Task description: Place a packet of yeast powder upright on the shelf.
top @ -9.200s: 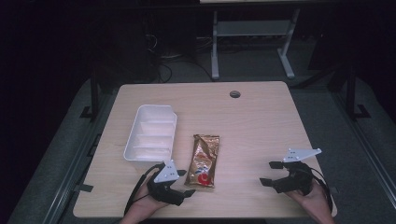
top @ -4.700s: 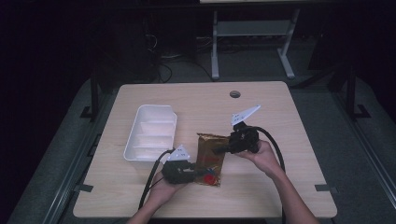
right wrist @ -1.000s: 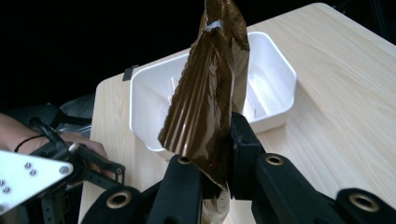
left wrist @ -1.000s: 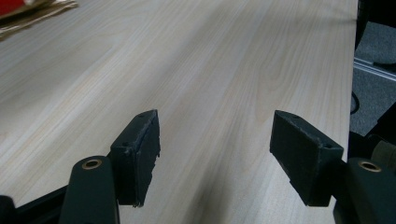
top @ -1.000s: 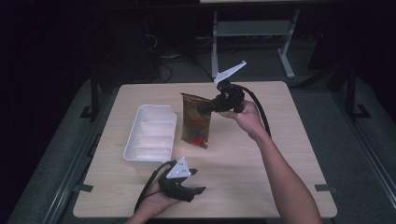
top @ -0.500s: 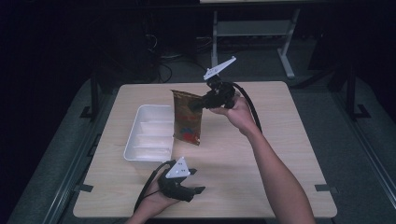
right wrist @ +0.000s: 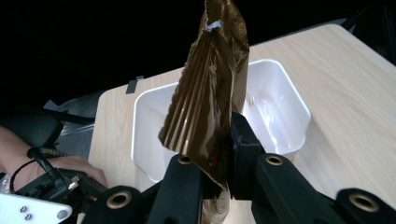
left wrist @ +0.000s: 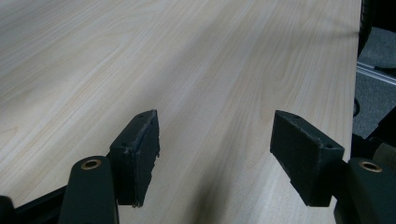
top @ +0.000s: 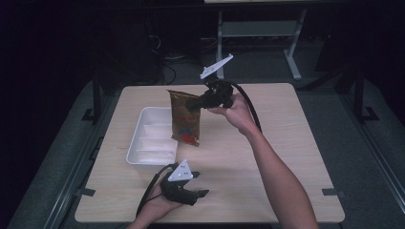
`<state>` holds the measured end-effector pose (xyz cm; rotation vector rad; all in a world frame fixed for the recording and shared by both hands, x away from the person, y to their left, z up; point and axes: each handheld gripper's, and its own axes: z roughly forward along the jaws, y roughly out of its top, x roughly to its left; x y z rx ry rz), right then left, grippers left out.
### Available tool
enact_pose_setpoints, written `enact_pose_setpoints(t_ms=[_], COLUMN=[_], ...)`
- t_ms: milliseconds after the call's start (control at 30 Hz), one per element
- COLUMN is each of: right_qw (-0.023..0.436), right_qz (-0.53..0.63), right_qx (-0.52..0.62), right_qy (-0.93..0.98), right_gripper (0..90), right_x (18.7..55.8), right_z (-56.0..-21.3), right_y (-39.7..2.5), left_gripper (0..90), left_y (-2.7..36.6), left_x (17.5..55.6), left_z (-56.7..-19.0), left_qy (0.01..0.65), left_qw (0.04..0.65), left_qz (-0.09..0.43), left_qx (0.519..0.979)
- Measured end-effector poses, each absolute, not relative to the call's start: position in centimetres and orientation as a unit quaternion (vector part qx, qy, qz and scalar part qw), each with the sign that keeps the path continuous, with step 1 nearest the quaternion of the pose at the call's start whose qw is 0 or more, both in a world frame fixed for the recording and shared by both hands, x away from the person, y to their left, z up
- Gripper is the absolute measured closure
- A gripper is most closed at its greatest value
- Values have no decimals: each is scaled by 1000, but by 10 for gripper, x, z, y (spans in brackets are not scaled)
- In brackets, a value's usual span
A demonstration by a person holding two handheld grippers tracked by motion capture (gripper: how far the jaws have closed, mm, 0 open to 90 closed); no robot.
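Between the fingers (right wrist: 243, 154) of my right gripper (top: 197, 103) sits the upper part of a glossy brown foil snack packet (top: 184, 117), clamped tight so the film creases into ridges where the pads press. It is a flat, crinkled pouch of shiny dark bronze foil with a crimped, slightly torn top edge, and on its lower face there is a red patch with pale marks. Some print runs down the front, but it is too small and blurred for me to read any brand or word.

From the high view the packet hangs upright in the air from my right gripper, lifted clear of the pale wooden desk (top: 286, 143), its lower end above the right rim of the white rectangular plastic tray (top: 150, 138). From the right gripper view the tray lies just behind and below the packet, with shallow ribbed compartments inside and a small speck on its floor.

My left gripper (top: 200, 194) rests low near the front edge of the desk, well apart from the packet and just in front of the tray. Its fingers (left wrist: 137, 156) are spread wide with nothing but bare wood grain between them.
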<state>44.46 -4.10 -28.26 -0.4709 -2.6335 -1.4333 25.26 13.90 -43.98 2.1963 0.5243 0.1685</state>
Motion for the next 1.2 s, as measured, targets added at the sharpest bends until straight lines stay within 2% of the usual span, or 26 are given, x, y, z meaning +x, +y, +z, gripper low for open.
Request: enact_pose_setpoints(t_ms=[1200], right_qw=[67], right_qz=[-466], right_qx=[-112], right_qy=[-875], right_gripper=[840], right_x=[462], right_z=[-271], right_y=[24], left_gripper=[322], left_y=[140], left_x=[252], left_z=[-440], left_qy=[204], left_qw=[421], left_qz=[69], left_qx=[881])
